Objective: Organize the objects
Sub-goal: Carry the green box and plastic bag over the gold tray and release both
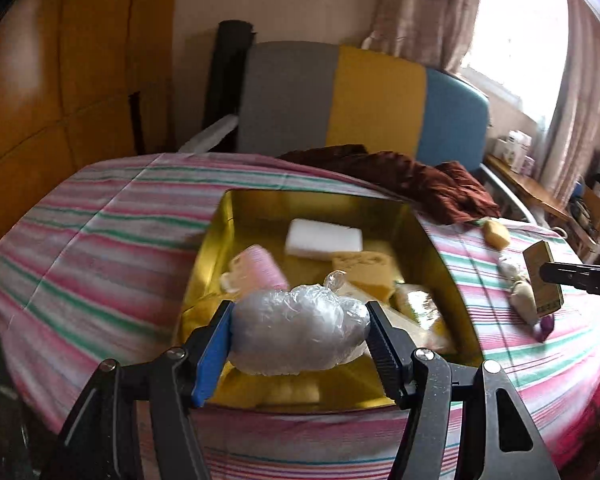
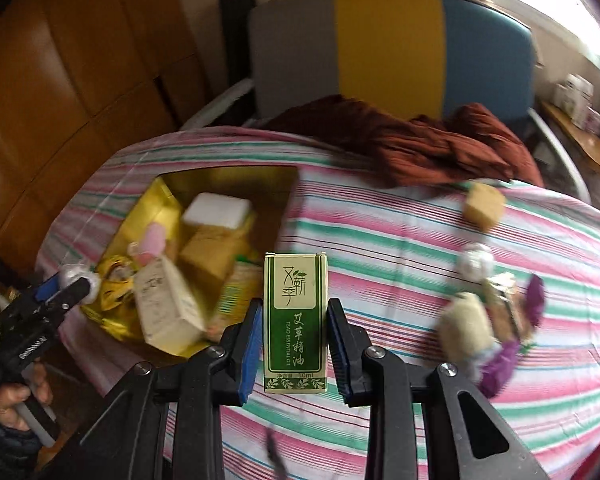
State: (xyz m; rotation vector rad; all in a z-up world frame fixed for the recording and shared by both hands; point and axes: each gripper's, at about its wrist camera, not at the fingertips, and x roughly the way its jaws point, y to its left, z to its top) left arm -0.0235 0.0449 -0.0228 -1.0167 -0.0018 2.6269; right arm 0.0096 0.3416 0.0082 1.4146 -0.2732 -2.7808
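My left gripper [image 1: 300, 324] is shut on a clear plastic-wrapped white bundle [image 1: 296, 326], held over the near end of the gold box [image 1: 216, 236]. The box holds a white block [image 1: 324, 238], a pink roll [image 1: 258, 266], yellow sponges [image 1: 366, 270] and packets. My right gripper [image 2: 294, 338] is shut on a green and cream essential-oil carton [image 2: 295, 320], upright above the striped cloth to the right of the gold box [image 2: 156, 204]. In the left wrist view that carton [image 1: 542, 278] and the right gripper's dark finger show at the right edge.
A striped cloth [image 2: 400, 248] covers the table. On it lie a tan sponge cube [image 2: 483, 205], a white wrapped ball [image 2: 477, 261], a beige lump [image 2: 466, 326] and purple wrappers [image 2: 534, 300]. A brown garment [image 2: 416, 144] lies at the far edge before a grey, yellow and blue chair [image 2: 388, 48].
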